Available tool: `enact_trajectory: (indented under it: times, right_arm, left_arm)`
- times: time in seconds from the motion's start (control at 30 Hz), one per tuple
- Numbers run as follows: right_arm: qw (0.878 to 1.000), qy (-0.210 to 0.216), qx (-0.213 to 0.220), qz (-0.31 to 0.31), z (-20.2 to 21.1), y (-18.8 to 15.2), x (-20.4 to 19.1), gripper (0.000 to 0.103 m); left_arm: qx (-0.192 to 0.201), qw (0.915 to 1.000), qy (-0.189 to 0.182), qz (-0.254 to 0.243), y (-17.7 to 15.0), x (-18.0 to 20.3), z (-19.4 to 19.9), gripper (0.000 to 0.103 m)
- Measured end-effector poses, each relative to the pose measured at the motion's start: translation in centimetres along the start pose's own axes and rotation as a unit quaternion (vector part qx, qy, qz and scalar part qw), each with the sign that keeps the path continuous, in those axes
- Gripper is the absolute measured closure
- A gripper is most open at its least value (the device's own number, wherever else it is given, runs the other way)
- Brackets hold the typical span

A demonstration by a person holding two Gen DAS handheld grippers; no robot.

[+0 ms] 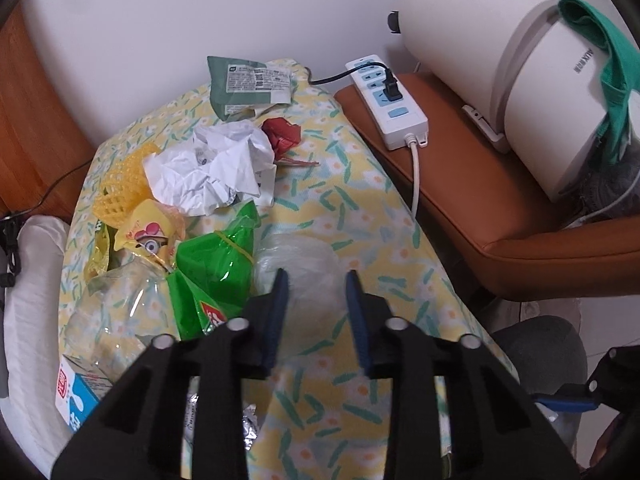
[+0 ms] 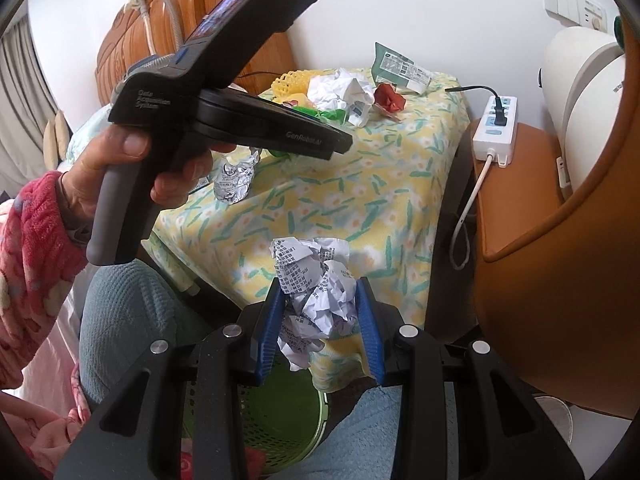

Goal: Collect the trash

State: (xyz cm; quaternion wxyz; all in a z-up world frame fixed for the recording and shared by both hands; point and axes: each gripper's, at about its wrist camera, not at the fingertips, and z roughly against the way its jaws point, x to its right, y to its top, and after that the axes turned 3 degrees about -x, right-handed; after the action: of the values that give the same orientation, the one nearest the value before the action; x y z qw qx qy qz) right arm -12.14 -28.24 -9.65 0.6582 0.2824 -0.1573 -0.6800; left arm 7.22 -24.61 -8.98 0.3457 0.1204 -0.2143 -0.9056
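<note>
My left gripper (image 1: 318,276) points down at a table covered with a yellow flowered cloth (image 1: 360,208). A clear plastic bag (image 1: 298,260) sits between its blue pads, which stand narrow and press on it. Beside it lie a green packet (image 1: 216,264), crumpled white paper (image 1: 212,168), a red wrapper (image 1: 282,134), a dark green packet (image 1: 248,84) and a yellow foam net (image 1: 120,184). My right gripper (image 2: 320,292) is shut on a ball of printed paper (image 2: 316,280), held above a green mesh bin (image 2: 288,412).
A white power strip (image 1: 386,100) with a black plug lies on a brown seat (image 1: 500,208) to the right, beside a white appliance (image 1: 500,80). A blue milk carton (image 1: 76,396) and crumpled foil (image 2: 234,178) sit near the table's front edge. A person's hand (image 2: 116,156) holds the left gripper's handle.
</note>
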Motion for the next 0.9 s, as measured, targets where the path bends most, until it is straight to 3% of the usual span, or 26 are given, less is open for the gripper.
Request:
enact_trajectory:
  times: [0.27,0.47,0.73,0.9]
  right_arm:
    - [1.000,0.004,0.001,-0.006,-0.3,0.0,0.2,0.066]
    - [1.000,0.014,0.003,0.004,0.2,-0.1,-0.4,0.066]
    - [1.000,0.016,0.002,0.009,0.8,-0.2,-1.3,0.066]
    - [1.000,0.020,-0.004,0.008,1.1,-0.6,-1.6,0.066]
  left_arm:
    - [0.025,0.9994,-0.007,0.022,-0.2,-0.5,2.5,0.085]
    - [0.065,0.9969,-0.007,0.044,-2.1,-0.6,7.2,0.085]
    - [0.079,0.9941,-0.016,0.073,-8.4,-0.9,12.0,0.085]
    - [0.035,0.9965,-0.023,0.073,-14.8,-0.4,11.7,0.085]
